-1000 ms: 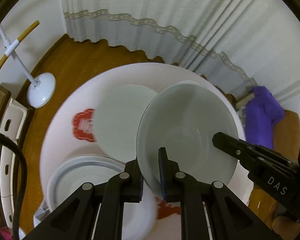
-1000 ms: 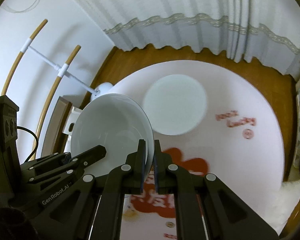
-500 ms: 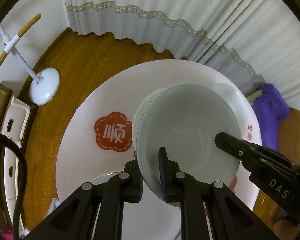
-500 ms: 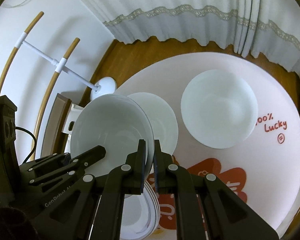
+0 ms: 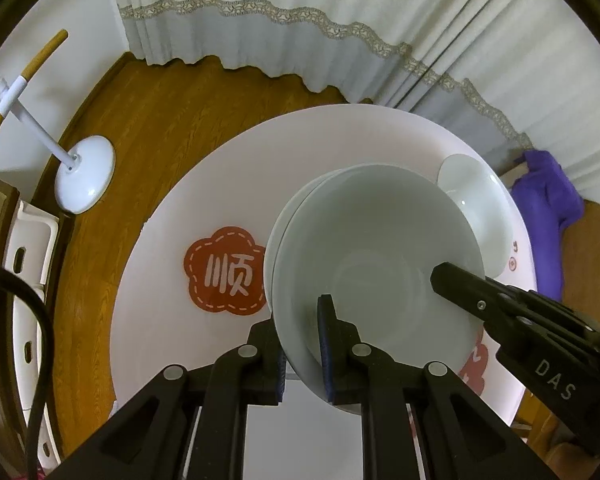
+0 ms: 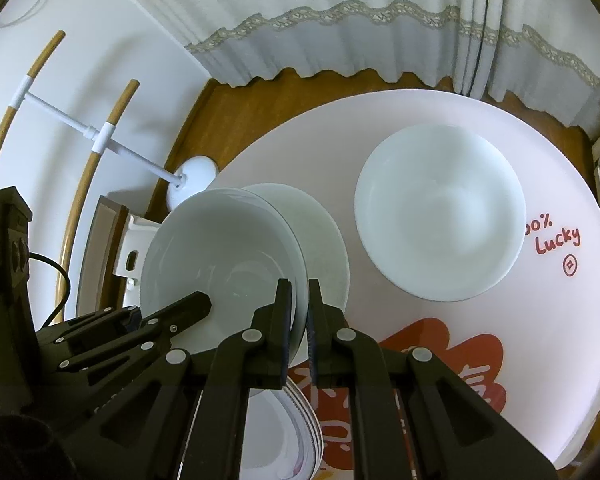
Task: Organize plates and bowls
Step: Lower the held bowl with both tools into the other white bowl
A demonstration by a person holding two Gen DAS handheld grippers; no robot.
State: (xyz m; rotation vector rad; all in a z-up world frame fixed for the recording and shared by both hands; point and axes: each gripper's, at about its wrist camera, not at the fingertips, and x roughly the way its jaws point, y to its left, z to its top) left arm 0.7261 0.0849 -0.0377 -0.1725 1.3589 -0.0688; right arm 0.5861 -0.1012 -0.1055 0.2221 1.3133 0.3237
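Both hand-held grippers carry one white bowl point(image 5: 376, 264) between them: the left hand-held gripper point(image 5: 303, 344) is clenched on its near rim and the right hand-held gripper point(image 6: 299, 320) on the opposite rim. Compared with a second ago, the bowl has come down and across the round table point(image 5: 204, 184) and now hangs directly over a flat white plate point(image 6: 324, 236), where earlier that plate lay off to one side. A second bowl point(image 6: 440, 216) sits apart on the table, so the carried one looks about to be set down, probably on the plate.
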